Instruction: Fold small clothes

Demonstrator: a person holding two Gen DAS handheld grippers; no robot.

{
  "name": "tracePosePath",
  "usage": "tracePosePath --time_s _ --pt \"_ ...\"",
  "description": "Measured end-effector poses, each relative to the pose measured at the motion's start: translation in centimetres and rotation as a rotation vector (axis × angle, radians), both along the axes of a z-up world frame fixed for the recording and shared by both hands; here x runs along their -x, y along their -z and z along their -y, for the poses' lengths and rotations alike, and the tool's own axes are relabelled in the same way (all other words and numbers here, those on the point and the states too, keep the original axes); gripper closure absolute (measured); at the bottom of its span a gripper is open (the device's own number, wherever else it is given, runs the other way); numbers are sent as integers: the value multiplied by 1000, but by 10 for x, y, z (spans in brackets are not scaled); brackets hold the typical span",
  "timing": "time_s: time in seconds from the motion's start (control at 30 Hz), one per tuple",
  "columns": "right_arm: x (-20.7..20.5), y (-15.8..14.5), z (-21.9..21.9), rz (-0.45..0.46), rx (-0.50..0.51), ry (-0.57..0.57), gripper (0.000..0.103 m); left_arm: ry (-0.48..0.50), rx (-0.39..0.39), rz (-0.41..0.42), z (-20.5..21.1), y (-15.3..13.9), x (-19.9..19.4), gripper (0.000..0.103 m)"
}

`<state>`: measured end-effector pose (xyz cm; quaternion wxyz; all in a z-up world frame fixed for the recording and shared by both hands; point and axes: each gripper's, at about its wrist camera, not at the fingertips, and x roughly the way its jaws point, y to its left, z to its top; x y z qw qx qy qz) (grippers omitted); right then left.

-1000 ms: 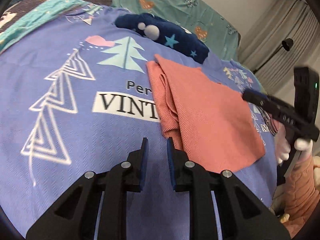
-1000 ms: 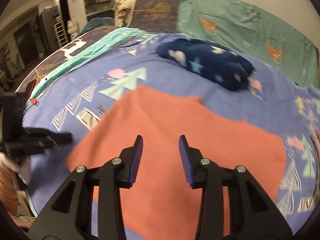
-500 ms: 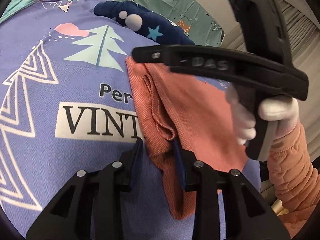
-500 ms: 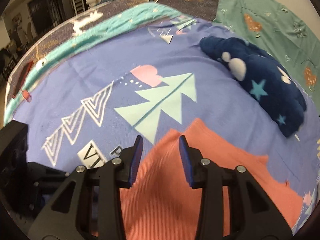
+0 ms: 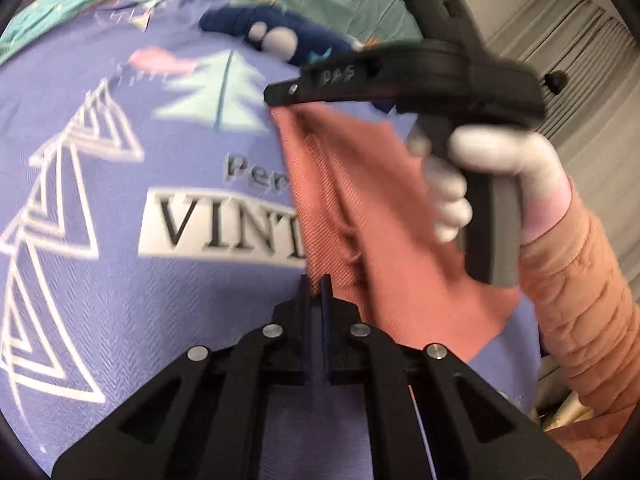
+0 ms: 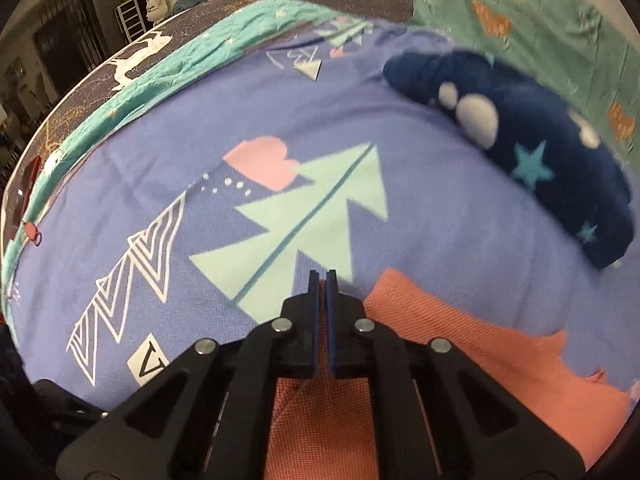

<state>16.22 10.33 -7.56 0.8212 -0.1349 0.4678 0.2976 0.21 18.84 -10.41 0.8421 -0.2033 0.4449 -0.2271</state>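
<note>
Both my jaws are pinched nearly shut on edges of the salmon garment (image 5: 384,216) lying on the purple bedspread (image 5: 120,280). The thin pinch could slip, so that the fold collapses; the navy fleece (image 6: 540,140) sits near.

A lilac bedspread (image 6: 460,240) covers the bed, printed with a pale mint fir tree (image 6: 304,224), a pink cloud (image 6: 262,162) just beside the tree's tip, white zigzag triangles (image 6: 132,276) and a white label in black capitals reading "VINT" (image 5: 224,222). A navy plush fabric heap (image 6: 536,148) with white blobs and teal stars lies on the spread near its far edge. Behind it sits a teal-green cloth (image 6: 532,12) with orange motifs. A turquoise quilt edge (image 6: 168,68) runs along the left side of the spread, with a dark patterned cover (image 6: 92,80) beyond it. Pale pleated curtains (image 5: 560,64) hang at the far right in the left wrist view.
</note>
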Motion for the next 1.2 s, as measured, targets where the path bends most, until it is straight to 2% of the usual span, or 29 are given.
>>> tracePosePath --time_s 0.07,0.13,0.2,0.27,0.33,0.37,0.43,0.47,0.53,0.67,0.73,0.8,0.83,0.9,0.93,0.97,1.0,1.03,1.07,1.1,1.13,1.2 --pt "2 -2 8 19 -21 30 85 -6 14 2 -5 -3 5 98" --pt "9 -16 22 52 -65 46 82 -13 18 5 -9 -5 10 98" --pt "13 -29 33 82 -77 44 76 -21 55 -1 -16 -6 17 95" --pt "14 -36 45 92 -68 52 76 -3 107 19 -17 -11 25 93" --pt "10 -34 56 54 -75 70 76 43 156 42 -9 -18 30 89" --pt "8 -31 58 35 -78 81 75 79 177 48 -2 -20 32 84" --pt "4 -22 61 5 -78 105 75 103 135 53 9 -23 31 69" --pt "4 -18 61 -7 -82 106 75 105 81 51 16 -22 31 67" --pt "4 -12 57 -39 -100 97 71 120 72 38 20 -19 31 67" --pt "7 -7 43 -49 -92 57 54 188 141 46 24 -22 38 68" --pt "6 -3 36 -58 -76 38 52 224 195 80 26 -31 41 68" --pt "4 2 28 -63 -50 37 50 219 182 85 28 -32 38 68" --pt "3 4 26 -63 -41 38 52 215 179 83 27 -32 37 68" --pt "2 7 21 -40 -5 45 67 216 180 81 27 -30 33 68" --pt "2 8 19 -25 15 46 70 219 166 74 30 -28 31 68" --pt "2 8 18 -19 16 44 78 224 153 62 31 -26 33 68" --pt "2 8 18 -14 12 44 83 237 132 36 33 -20 34 68" --pt "2 6 18 -13 2 44 94 250 102 -16 38 -10 31 69" --pt "1 3 18 -12 -15 45 98 249 86 -32 38 -5 28 84" --pt "2 -1 19 0 -27 49 99 247 74 -45 37 -5 28 95" --pt "6 -9 19 27 -47 47 100 251 73 -80 32 -6 29 98" --pt "9 -19 20 63 -82 36 103 253 36 -87 27 -11 35 100"
